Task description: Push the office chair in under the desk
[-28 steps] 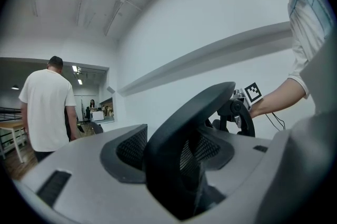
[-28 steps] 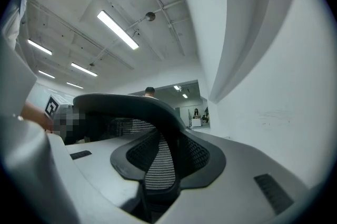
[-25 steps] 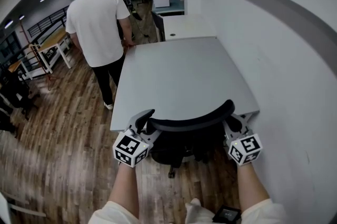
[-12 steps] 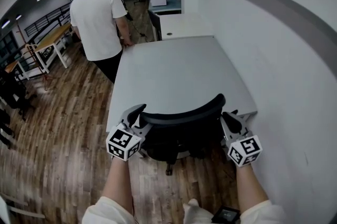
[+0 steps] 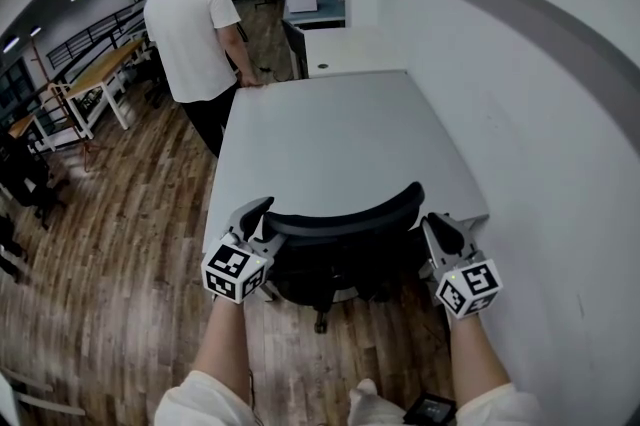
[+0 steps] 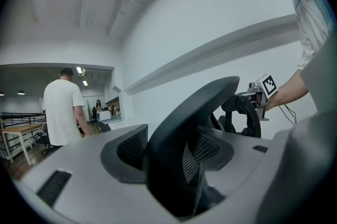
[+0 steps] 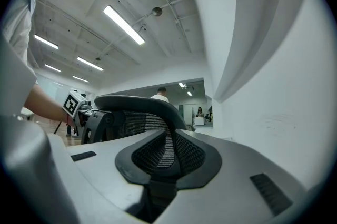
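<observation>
The black office chair (image 5: pixel 343 217) stands at the near edge of the grey desk (image 5: pixel 330 129), its seat under the top and its curved backrest rim above the edge. My left gripper (image 5: pixel 258 212) is shut on the rim's left end; in the left gripper view the thick black rim (image 6: pixel 184 128) fills the gap between the pads. My right gripper (image 5: pixel 433 225) is shut, its tips at the rim's right end, where the mesh back (image 7: pixel 139 123) shows just beyond the closed pads. Each gripper view shows the other gripper's marker cube across the backrest.
A white wall (image 5: pixel 540 144) runs close along the desk's right side. A person in a white shirt (image 5: pixel 195 24) stands at the desk's far left corner with a hand on it. A second desk (image 5: pixel 345 49) lies beyond. Wooden tables (image 5: pixel 85 89) stand on the plank floor at left.
The chair has rolled forward, so its backrest sits closer over the desk edge, and both grippers went with it. The person in white has stepped to the desk's far corner.
</observation>
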